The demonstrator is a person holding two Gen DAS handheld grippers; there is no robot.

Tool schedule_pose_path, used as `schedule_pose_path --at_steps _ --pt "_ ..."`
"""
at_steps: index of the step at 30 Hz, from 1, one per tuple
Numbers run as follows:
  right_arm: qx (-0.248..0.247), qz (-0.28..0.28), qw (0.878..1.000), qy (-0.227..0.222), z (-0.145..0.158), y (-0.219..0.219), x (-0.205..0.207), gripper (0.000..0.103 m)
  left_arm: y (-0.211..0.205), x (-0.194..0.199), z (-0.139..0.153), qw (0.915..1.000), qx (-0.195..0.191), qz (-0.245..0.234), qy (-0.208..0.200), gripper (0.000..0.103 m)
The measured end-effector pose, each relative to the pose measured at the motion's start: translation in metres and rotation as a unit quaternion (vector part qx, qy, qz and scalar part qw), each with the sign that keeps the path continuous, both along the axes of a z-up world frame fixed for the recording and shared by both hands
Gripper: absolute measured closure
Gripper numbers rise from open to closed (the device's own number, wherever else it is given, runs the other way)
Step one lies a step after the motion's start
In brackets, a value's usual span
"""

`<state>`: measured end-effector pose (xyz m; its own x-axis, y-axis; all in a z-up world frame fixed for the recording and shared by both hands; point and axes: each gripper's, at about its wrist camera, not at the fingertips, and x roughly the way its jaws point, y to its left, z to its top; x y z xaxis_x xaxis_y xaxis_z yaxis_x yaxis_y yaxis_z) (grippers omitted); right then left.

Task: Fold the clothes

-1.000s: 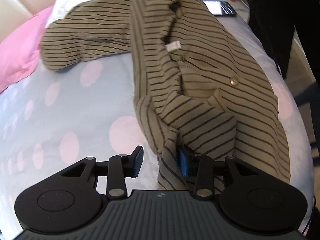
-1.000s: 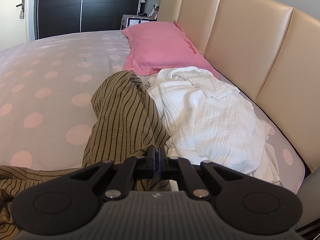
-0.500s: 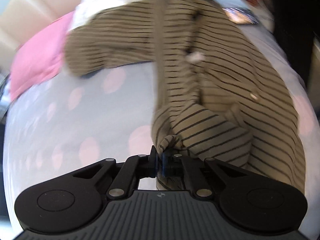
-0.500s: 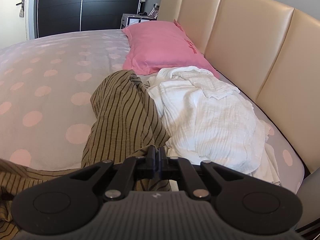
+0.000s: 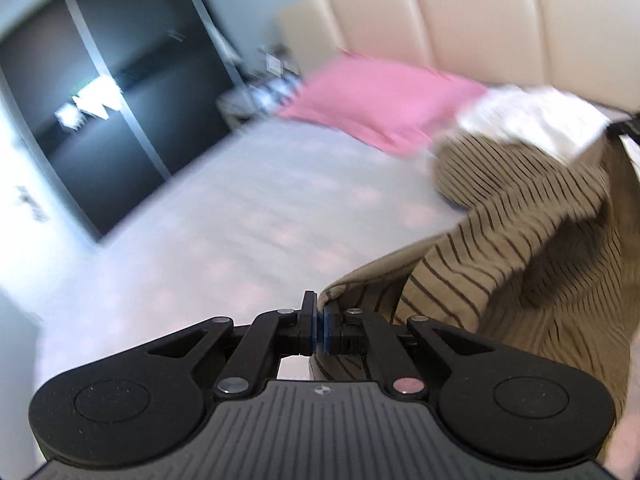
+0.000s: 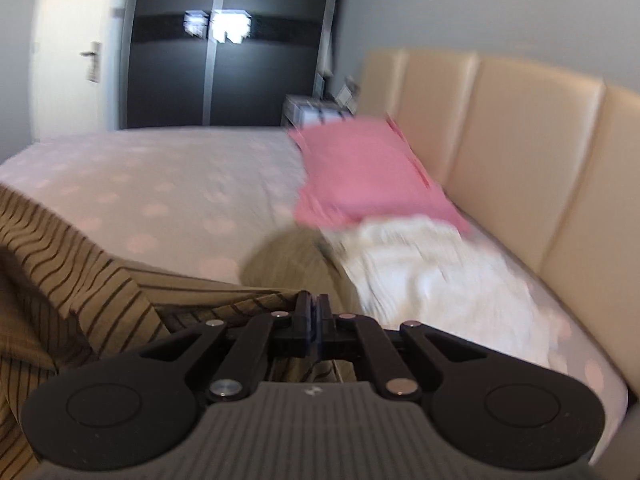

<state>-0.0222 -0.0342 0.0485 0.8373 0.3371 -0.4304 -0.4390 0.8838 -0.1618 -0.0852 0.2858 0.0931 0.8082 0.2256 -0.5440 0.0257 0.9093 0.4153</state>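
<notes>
An olive shirt with thin dark stripes (image 5: 532,264) hangs lifted above the bed, stretched between both grippers. My left gripper (image 5: 319,322) is shut on one of its edges, and the cloth drapes away to the right. In the right wrist view the same striped shirt (image 6: 72,280) sags to the left, and my right gripper (image 6: 313,314) is shut on another of its edges. One sleeve (image 6: 288,264) still trails toward a crumpled white garment (image 6: 432,272) lying by the headboard.
The bed has a pale sheet with pink dots (image 6: 168,184). A pink pillow (image 6: 360,176) leans by the beige padded headboard (image 6: 520,152). A dark wardrobe (image 6: 224,60), a white door (image 6: 72,60) and a nightstand (image 6: 316,112) stand beyond the bed.
My left gripper closed on the shirt's edge, then rose and rolled sharply, pulling the shirt off the bed. The right gripper also rose with its edge. Both views are now blurred.
</notes>
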Motion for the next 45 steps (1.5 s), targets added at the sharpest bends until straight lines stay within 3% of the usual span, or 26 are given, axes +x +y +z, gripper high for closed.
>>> schedule_pose_path --at_steps 4,8,13,20,21,24,30,32,34,36,38,42,45 --pt "0.014 0.039 0.996 -0.079 0.063 0.028 -0.027 0.101 0.015 -0.046 0.069 0.9942 0.000 0.063 -0.088 0.102" --pt "0.064 0.048 0.982 -0.172 0.144 0.037 -0.062 0.101 0.025 -0.098 0.130 0.9798 -0.031 0.120 -0.157 0.102" --pt "0.109 0.006 0.950 -0.292 0.222 0.023 -0.117 0.101 0.018 -0.163 0.181 0.9634 -0.047 0.129 -0.230 0.102" --pt "0.152 -0.047 0.897 -0.413 0.282 0.000 -0.189 0.101 -0.011 -0.231 0.240 0.9311 -0.050 0.108 -0.345 0.102" --pt "0.155 -0.049 0.894 -0.418 0.289 -0.001 -0.196 0.101 -0.015 -0.240 0.249 0.9256 -0.050 0.104 -0.360 0.102" --pt "0.164 -0.052 0.886 -0.430 0.309 -0.005 -0.215 0.101 -0.023 -0.264 0.274 0.9110 -0.051 0.098 -0.397 0.102" --pt "0.121 -0.040 0.907 -0.401 0.320 0.010 -0.203 0.101 -0.034 -0.292 0.303 0.8981 -0.056 0.090 -0.427 0.102" --pt "0.118 -0.082 0.903 -0.406 0.320 0.010 -0.190 0.102 -0.041 -0.296 0.304 0.9068 -0.060 0.077 -0.410 0.102" --pt "0.158 -0.145 0.895 -0.392 0.327 -0.003 -0.178 0.103 -0.050 -0.297 0.297 0.9180 -0.048 0.070 -0.387 0.102" --pt "0.192 -0.138 0.901 -0.363 0.334 -0.018 -0.173 0.103 -0.050 -0.299 0.292 0.9215 -0.036 0.077 -0.379 0.102" --pt "0.179 -0.105 0.915 -0.345 0.334 -0.021 -0.175 0.103 -0.043 -0.299 0.287 0.9247 -0.037 0.088 -0.369 0.102" --pt "0.115 0.041 0.958 -0.260 0.311 0.015 -0.167 0.103 -0.029 -0.288 0.262 0.9489 -0.040 0.109 -0.293 0.103" --pt "0.057 0.126 0.973 -0.185 0.257 0.048 -0.163 0.103 -0.026 -0.262 0.221 0.9693 -0.014 0.127 -0.210 0.102"
